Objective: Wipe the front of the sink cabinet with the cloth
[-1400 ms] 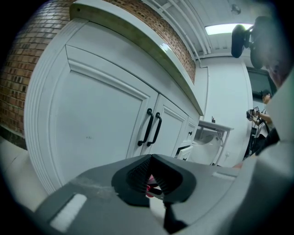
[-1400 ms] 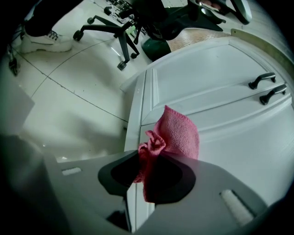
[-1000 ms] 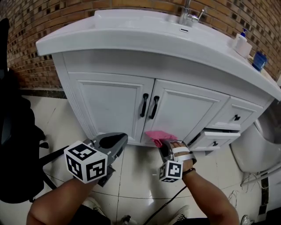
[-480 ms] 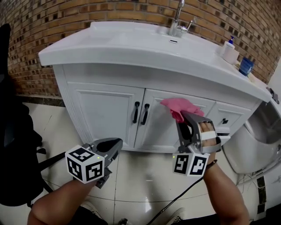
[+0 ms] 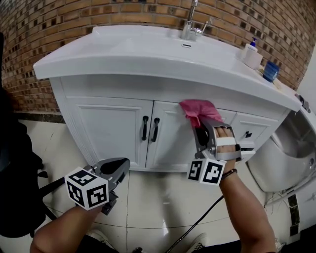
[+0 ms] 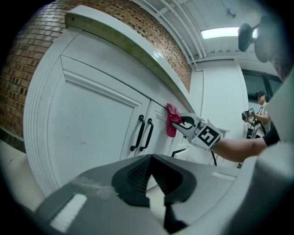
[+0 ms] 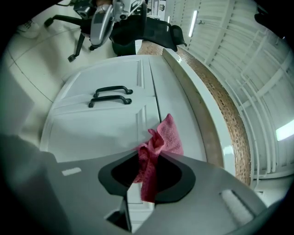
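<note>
**Brick wall** (image 5: 74,15): brown, behind the whole unit.

**Floor** (image 5: 158,197): pale glossy tiles. A dark cable (image 5: 197,222) runs across them below the right arm.

**Sink cabinet** (image 5: 108,128): white, standing against the wall. It has two panelled doors side by side and drawers (image 5: 247,133) at its right end.

**Counter** (image 5: 138,54): white, with a curved edge that overhangs the cabinet front.

**Chair** (image 5: 15,163): black, on the floor at the far left, well apart from the cabinet.

**Left gripper** (image 5: 114,170): held low over the floor in front of the left door, clear of the cabinet. In the left gripper view its jaws (image 6: 149,183) are together with nothing between them.

**Right gripper** (image 5: 202,129): raised to the upper part of the cabinet front, right of the door handles. In the right gripper view its jaws (image 7: 147,170) are closed on the cloth. A marker cube faces the head camera.

**Cloth** (image 5: 200,111): pink and bunched. It is pinched in the right gripper's jaws, and its free end fans out above them. It lies against the top of the right-hand door, just under the counter's edge and near the drawers.

**Faucet** (image 5: 190,24): chrome, at the back of the counter.

**Door handles** (image 5: 144,127): two black vertical bars, one on each door, close together at the centre seam.

**Soap bottle** (image 5: 251,55): white with a blue pump top, on the counter's right end.

**Cup** (image 5: 270,71): blue, just beside the soap bottle.
</note>
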The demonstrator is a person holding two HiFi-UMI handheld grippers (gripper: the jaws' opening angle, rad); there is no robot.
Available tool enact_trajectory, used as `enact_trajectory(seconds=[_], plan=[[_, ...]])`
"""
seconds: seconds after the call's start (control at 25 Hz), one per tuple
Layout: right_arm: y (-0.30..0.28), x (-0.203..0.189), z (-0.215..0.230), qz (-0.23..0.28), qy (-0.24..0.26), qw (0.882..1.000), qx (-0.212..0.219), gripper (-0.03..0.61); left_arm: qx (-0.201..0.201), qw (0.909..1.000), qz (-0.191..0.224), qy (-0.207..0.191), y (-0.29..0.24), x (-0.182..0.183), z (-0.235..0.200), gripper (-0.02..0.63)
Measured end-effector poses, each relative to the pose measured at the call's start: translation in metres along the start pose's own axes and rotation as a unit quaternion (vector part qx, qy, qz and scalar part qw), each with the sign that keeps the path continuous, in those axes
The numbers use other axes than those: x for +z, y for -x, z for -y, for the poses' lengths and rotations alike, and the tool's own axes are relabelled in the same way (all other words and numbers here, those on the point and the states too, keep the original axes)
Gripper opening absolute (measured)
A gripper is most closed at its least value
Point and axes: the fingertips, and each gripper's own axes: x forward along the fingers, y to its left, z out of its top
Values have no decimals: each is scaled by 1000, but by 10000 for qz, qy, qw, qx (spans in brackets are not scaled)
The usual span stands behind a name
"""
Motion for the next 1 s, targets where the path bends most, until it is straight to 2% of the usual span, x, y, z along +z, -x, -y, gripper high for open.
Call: enact_trajectory(seconds=[0.24, 0.72, 1.0], plan=[[0, -1, -19, 65, -254, 9996, 110, 100, -39, 9999, -102, -7, -5, -6, 2, 6], [3, -12, -127, 202, -315, 9950, 928, 100, -45, 9998, -200, 37, -16, -13, 1, 7], [8, -14, -193, 365, -68, 9887, 1453, 100, -10, 9995, -298, 103, -21, -19, -4, 6]])
